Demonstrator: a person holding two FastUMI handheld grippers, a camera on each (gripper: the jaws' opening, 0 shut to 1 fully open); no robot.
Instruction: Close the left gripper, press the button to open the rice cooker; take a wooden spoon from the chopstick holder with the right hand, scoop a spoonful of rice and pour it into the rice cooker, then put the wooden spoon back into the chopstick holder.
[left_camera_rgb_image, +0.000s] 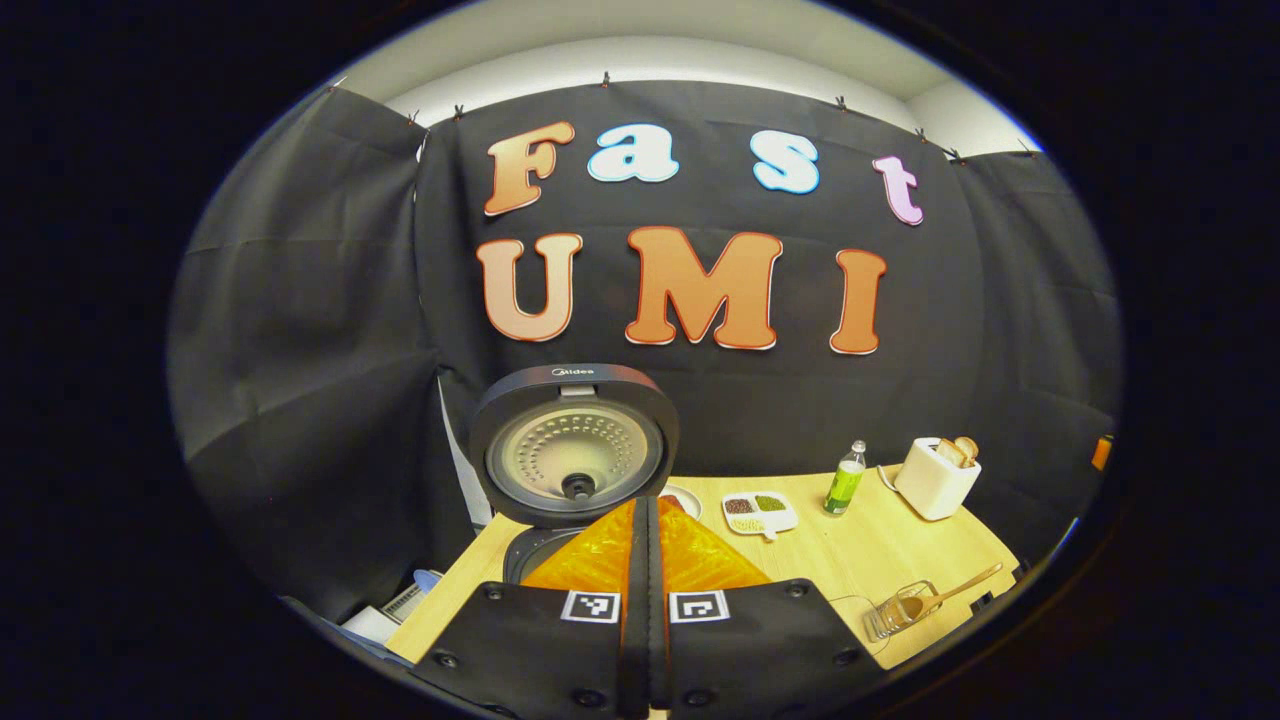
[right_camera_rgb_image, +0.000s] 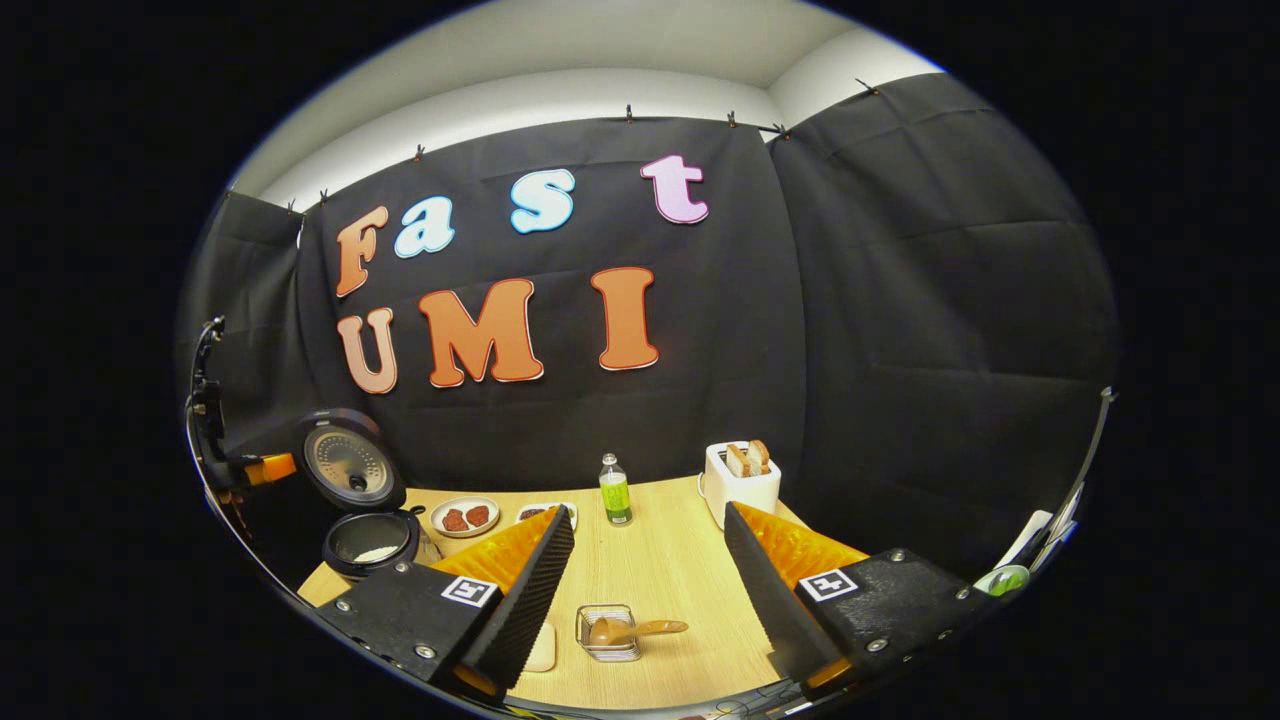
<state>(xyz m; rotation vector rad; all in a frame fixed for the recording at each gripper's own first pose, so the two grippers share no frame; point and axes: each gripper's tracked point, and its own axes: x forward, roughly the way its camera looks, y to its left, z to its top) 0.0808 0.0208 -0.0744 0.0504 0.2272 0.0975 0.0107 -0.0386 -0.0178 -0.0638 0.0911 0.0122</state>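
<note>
While the rice cooker (right_camera_rgb_image: 368, 505) stands with its lid raised at the table's (right_camera_rgb_image: 670, 570) left end, the wooden spoon (right_camera_rgb_image: 630, 630) is seen lying in the chopstick holder (right_camera_rgb_image: 608, 633). The left gripper (left_camera_rgb_image: 645, 520) is clenched; the right gripper (right_camera_rgb_image: 650, 530) is released.

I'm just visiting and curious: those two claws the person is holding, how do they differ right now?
The left claw has its jaws pressed together, holding nothing; the right claw has its jaws spread wide apart. The left claw points at the open rice cooker; the right claw points over the wire holder with the wooden spoon resting in it. Both hang above the same wooden table and grip nothing.
</note>
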